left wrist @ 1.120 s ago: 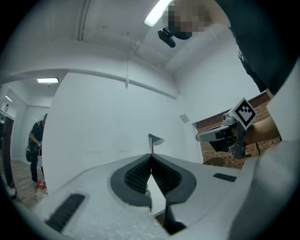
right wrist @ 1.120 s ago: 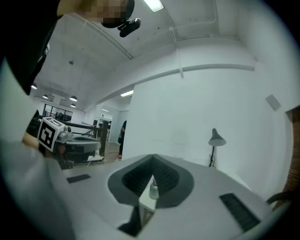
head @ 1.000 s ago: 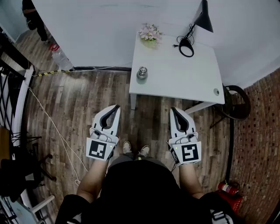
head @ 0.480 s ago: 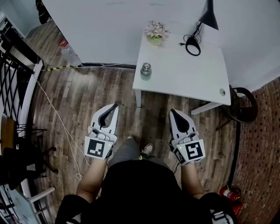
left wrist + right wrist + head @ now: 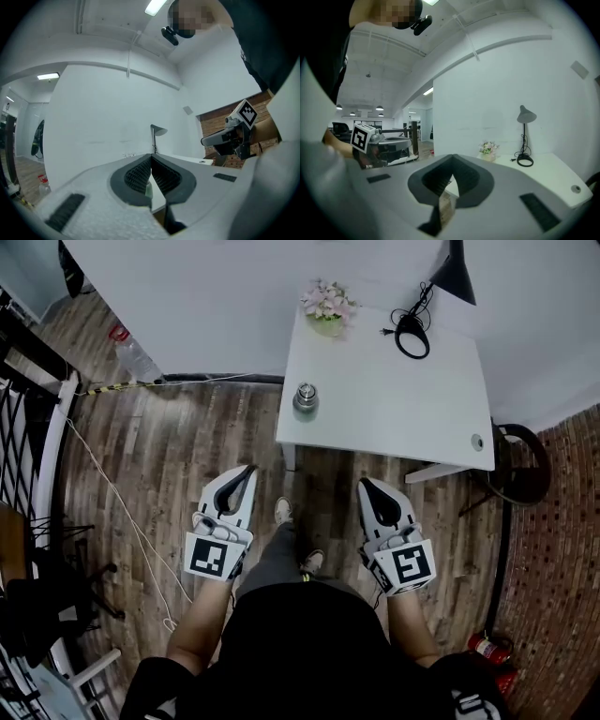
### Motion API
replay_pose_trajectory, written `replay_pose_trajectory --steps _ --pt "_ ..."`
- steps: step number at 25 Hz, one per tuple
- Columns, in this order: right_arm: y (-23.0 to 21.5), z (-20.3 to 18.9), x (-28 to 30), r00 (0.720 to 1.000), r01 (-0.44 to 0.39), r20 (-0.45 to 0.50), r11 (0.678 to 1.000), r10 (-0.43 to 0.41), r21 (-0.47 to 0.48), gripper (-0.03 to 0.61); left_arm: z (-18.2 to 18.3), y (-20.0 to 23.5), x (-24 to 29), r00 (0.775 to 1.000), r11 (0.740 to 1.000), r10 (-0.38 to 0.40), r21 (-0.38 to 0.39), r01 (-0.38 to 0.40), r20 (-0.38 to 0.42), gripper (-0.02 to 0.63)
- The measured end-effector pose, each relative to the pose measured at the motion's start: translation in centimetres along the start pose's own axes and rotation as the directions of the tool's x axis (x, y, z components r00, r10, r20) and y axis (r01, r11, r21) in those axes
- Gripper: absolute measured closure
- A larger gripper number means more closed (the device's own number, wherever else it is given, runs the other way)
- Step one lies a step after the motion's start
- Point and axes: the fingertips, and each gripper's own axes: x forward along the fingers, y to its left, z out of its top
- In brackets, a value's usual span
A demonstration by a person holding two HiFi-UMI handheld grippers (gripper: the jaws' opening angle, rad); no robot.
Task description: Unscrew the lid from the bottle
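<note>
One bottle (image 5: 305, 399) is sitting near the front left corner of the white desk (image 5: 394, 409), and its lid (image 5: 305, 389) is looking too tiny to make out. One flower pot (image 5: 327, 309) and one lamp (image 5: 412, 334) (head cut off up top) are sharing the desk. The left hand-held gripper (image 5: 248, 469) and right hand-held gripper (image 5: 365, 484) are hovering well short of it over the wood floor (image 5: 169, 456), both jaws pressed together on nothing.

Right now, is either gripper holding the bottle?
No, the bottle stands alone near the white table's corner; the left gripper and right gripper are shut and short of the table.
</note>
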Motion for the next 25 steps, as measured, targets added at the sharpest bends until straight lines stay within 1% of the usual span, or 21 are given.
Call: replay_pose_trajectory --steps 2,4,6,8,12,15,17,19,22,25 --pt "-1.2 0.3 1.5 1.0 0.018 -0.011 1.0 -0.018 -0.001 0.565 -0.2 1.1 2.0 1.0 1.0 -0.016 -0.012 0.016 -0.001 0.591" --pt "-2.3 0.9 3.4 1.0 0.022 -0.021 1.0 -0.022 -0.013 0.565 0.2 2.4 4.3 0.999 0.999 -0.033 -0.006 0.033 0.007 0.591" --pt "-3.5 1.7 5.6 0.999 0.027 -0.023 0.999 -0.028 -0.03 0.565 0.3 3.9 6.5 0.999 0.999 -0.045 -0.016 0.045 0.015 0.591" --pt "-4.7 2.7 7.9 0.999 0.041 -0.014 0.999 -0.041 -0.033 0.565 0.6 5.5 8.4 0.998 0.998 -0.056 -0.032 0.057 0.03 0.591" --pt "-5.8 4.4 12.0 0.998 0.057 -0.007 0.998 -0.057 -0.036 0.565 1.1 8.4 11.2 0.994 0.996 -0.08 -0.033 0.082 0.07 0.591" --pt "-6.1 5.0 14.2 0.997 0.073 -0.012 0.997 -0.073 -0.04 0.565 0.4 9.4 12.8 0.993 0.99 -0.109 -0.08 0.112 0.038 0.591" --pt "-6.7 5.1 15.0 0.996 0.091 -0.021 0.995 -0.092 -0.03 0.565 -0.2 9.8 14.0 0.991 0.986 -0.131 -0.096 0.133 0.035 0.591" --pt "-7.2 4.7 15.5 0.993 0.104 -0.044 0.994 -0.106 -0.041 0.565 -0.9 9.8 14.9 0.989 0.983 -0.145 -0.112 0.148 0.032 0.591" --pt "-8.2 3.9 16.0 0.989 0.114 -0.082 0.99 -0.121 -0.084 0.565 -2.0 9.8 16.2 0.988 0.98 -0.156 -0.126 0.155 0.003 0.591" --pt "-9.4 3.3 16.4 0.99 0.102 -0.087 0.992 -0.109 -0.077 0.565 -2.6 9.6 17.6 0.988 0.979 -0.155 -0.133 0.152 -0.017 0.591"
